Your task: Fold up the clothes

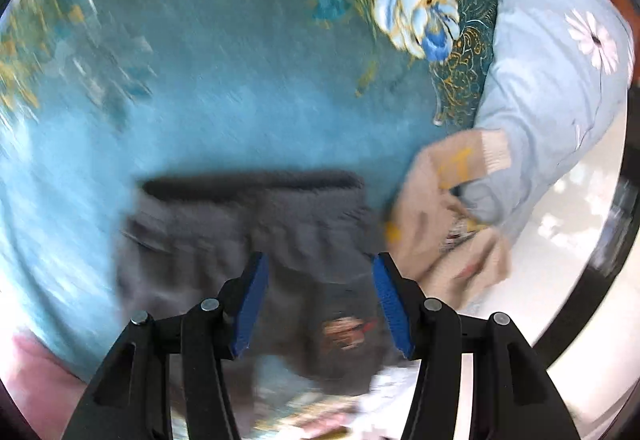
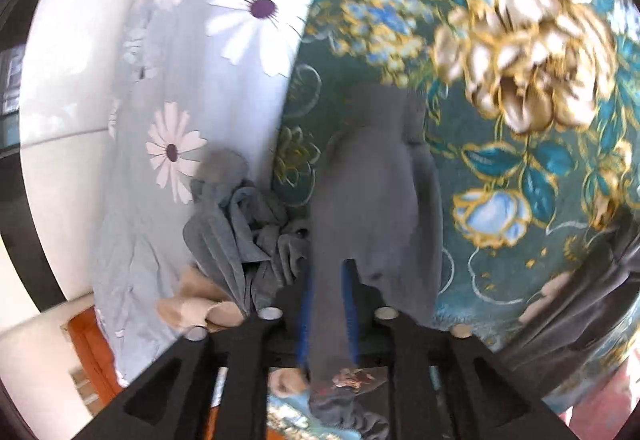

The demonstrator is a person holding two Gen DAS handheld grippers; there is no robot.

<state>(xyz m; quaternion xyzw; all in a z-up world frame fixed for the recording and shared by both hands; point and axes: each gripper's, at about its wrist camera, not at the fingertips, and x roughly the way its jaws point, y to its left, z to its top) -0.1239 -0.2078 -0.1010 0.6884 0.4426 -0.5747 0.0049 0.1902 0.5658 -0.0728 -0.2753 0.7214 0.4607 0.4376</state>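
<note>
The right hand-held gripper (image 2: 327, 304) pinches the dark grey shorts (image 2: 372, 180), dangling them over the teal floral bed (image 2: 520, 280). The left hand-held gripper (image 1: 318, 304) hovers over them, jaws apart, nothing between. The risk: a narrow pinch on one edge may slip, dropping the shorts bunched. One pair of shorts, one crumpled grey garment (image 2: 248, 224), one beige garment (image 1: 440, 208), one daisy pillow (image 2: 200, 80).

Left gripper (image 1: 318, 272) jaws apart over grey shorts (image 1: 248, 224), teal bedspread (image 1: 224, 88).
</note>
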